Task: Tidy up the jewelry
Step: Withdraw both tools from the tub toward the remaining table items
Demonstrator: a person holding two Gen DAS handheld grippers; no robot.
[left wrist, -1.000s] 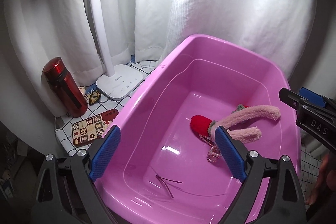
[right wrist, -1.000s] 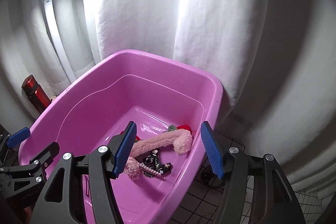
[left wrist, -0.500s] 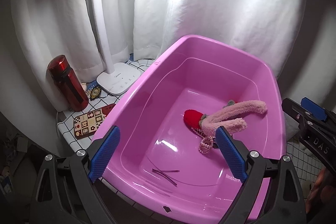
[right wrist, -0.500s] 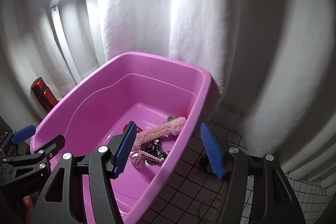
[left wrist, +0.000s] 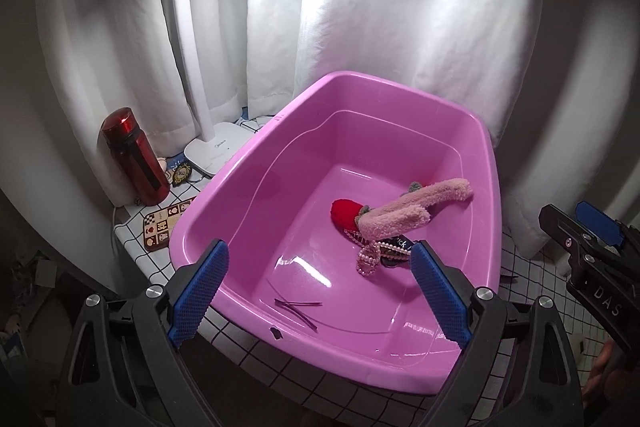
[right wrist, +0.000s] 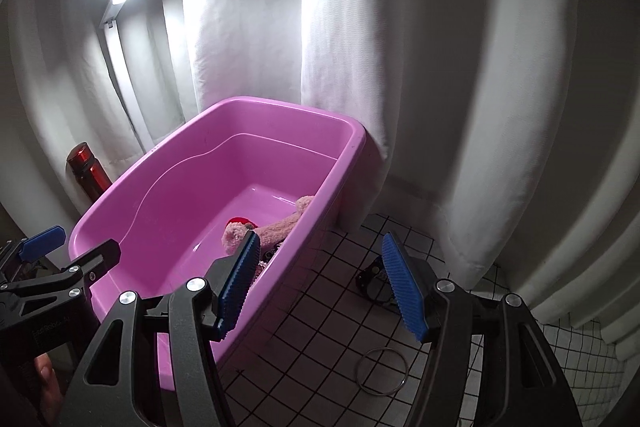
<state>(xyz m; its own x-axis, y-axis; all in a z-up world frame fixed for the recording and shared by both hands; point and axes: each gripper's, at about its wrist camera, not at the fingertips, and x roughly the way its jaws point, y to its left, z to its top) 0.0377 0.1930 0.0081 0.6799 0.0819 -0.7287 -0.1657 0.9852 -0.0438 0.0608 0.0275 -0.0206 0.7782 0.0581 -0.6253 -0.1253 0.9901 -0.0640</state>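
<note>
L tongs (left wrist: 316, 297) wide, empty | R tongs (right wrist: 320, 285) wide, empty | glossy pink tub (left wrist: 248, 163) | fuzzy band (left wrist: 416, 207)

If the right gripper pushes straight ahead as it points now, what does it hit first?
Probably the checkered tabletop just right of the pink tub. The open right gripper straddles the tub's right wall, and a dark beaded bracelet lies near its right finger. Depth is unclear.
</note>
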